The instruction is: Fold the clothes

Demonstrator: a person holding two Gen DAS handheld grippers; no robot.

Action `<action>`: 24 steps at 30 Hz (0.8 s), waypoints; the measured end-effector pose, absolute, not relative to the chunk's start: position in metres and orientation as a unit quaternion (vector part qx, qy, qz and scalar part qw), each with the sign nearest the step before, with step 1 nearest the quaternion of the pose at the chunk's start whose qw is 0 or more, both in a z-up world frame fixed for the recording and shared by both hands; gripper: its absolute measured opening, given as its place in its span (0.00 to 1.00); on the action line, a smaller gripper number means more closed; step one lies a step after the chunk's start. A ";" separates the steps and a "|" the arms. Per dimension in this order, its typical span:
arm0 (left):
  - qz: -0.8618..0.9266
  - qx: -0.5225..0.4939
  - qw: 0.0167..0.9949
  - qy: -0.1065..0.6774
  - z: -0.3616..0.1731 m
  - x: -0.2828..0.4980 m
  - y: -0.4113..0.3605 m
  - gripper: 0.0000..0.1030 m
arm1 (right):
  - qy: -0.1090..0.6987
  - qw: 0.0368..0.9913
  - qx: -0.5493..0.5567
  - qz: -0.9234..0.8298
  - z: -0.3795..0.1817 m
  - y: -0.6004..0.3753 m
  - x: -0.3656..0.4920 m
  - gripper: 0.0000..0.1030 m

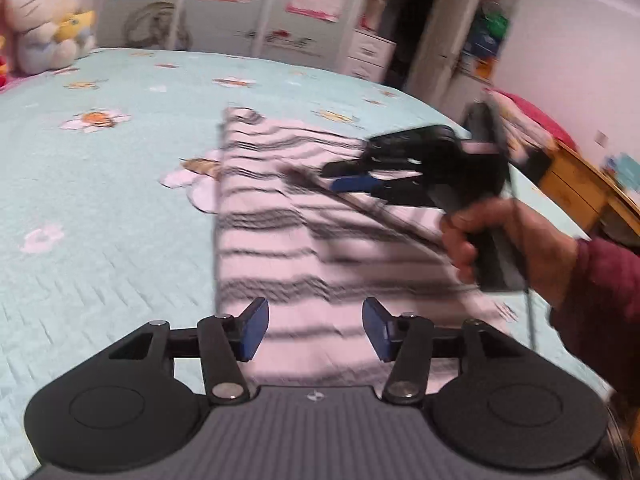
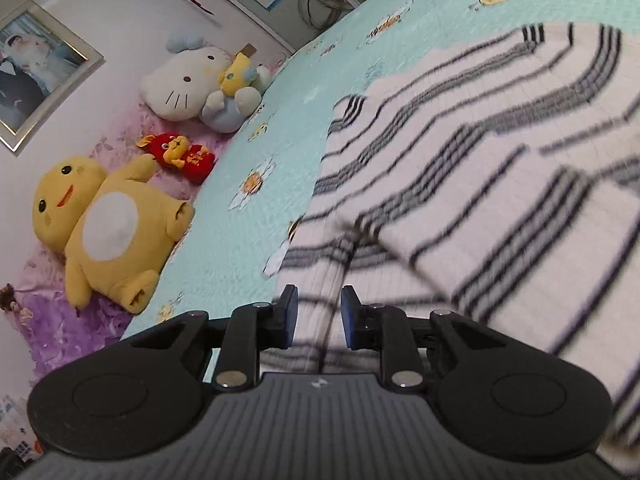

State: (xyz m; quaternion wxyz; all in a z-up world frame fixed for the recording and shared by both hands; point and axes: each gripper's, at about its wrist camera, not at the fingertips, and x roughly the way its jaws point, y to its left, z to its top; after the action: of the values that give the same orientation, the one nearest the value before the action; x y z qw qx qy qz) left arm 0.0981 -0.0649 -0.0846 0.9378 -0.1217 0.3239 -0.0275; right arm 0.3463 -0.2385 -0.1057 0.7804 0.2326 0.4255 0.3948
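Striped garment (image 1: pixel 280 220) lies flat on the flowered bedspread (image 1: pixel 100 200), partly folded, with neither tool holding it.

Left gripper (image 1: pixel 316 328) hovers over the near hem, jaws about half apart, nothing between the pads; right gripper (image 2: pixel 319 316) sits low over the cloth, jaws parted more narrowly, fabric showing beneath the gap but not pinched; a hand (image 1: pixel 508 240) in a dark red sleeve carries that right tool above the garment's right side; a fold seems just laid and released, by my reading; the next move likely calls for picking a fresh edge or corner, closing both jaws on it, then carrying it across squarely; plush toys (image 2: pixel 116 232) sit well apart.
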 end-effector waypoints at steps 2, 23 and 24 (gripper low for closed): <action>-0.016 -0.117 0.927 0.355 -0.104 0.117 -0.059 0.53 | 0.416 0.790 0.218 0.393 -0.103 -0.232 0.361 0.24; -0.039 -0.151 0.930 0.333 -0.135 0.169 -0.055 0.57 | 0.346 0.846 0.070 0.399 -0.110 -0.107 0.556 0.46; -0.040 -0.144 0.932 0.331 -0.136 0.169 -0.056 0.58 | 0.344 0.846 0.064 0.401 -0.113 -0.103 0.558 0.46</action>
State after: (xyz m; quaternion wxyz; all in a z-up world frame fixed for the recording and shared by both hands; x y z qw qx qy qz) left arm 0.1687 -0.0565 -0.1357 0.9316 -0.1441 0.3314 -0.0400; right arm 0.5580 -0.1031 -0.1125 0.8463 0.0637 0.3445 0.4014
